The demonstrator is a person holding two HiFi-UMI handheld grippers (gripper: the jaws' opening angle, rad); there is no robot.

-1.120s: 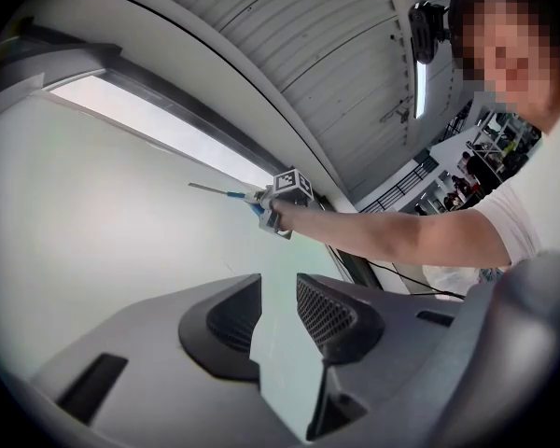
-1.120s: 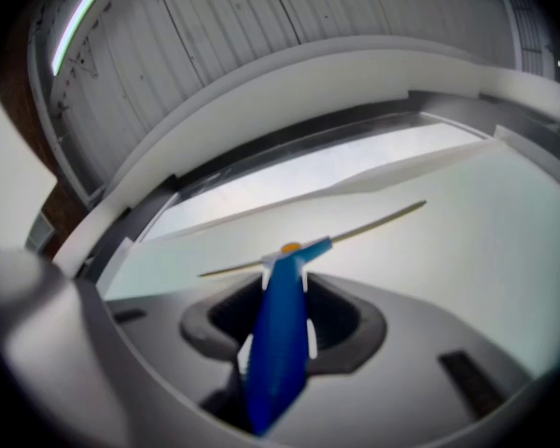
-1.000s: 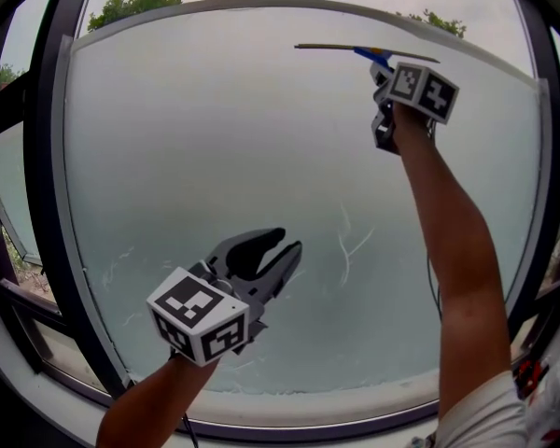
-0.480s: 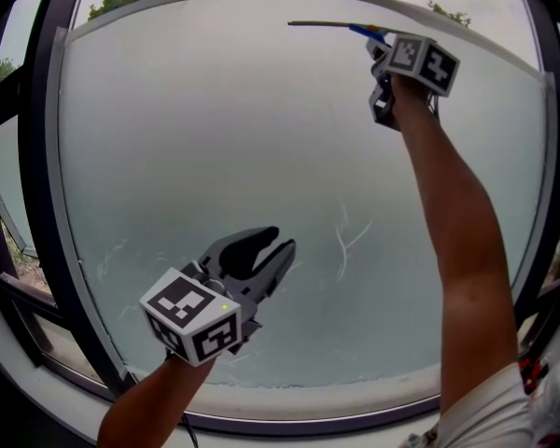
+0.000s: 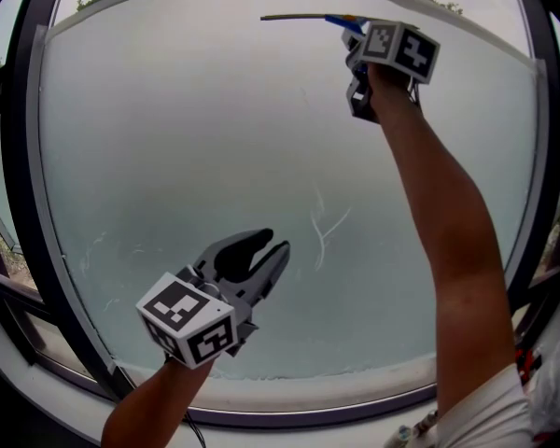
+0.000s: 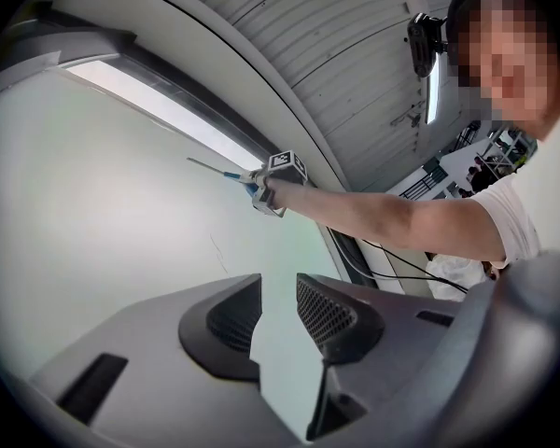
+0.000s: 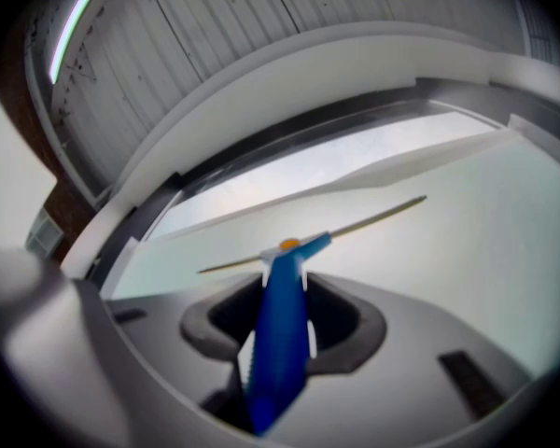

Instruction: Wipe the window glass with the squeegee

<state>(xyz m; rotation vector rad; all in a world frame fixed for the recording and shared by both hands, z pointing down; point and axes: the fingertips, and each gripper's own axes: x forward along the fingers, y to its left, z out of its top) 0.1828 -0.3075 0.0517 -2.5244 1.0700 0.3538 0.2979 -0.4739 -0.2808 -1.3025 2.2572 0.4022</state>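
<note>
Nearest me, the left gripper (image 5: pixel 266 244) hangs low before the window glass (image 5: pixel 187 129), close to its bottom edge. Its jaws are spread with nothing between them. I'd say it is simply held out of the way, since the wiping needs only one tool. Further up, past some thin streaks (image 5: pixel 322 227) mid-pane, the right gripper (image 5: pixel 357 47) reaches to the top edge, pinching the blue handle of the squeegee (image 5: pixel 303 16). The blade lies level just above and left of that gripper, seemingly set there to begin a downward pull.
</note>
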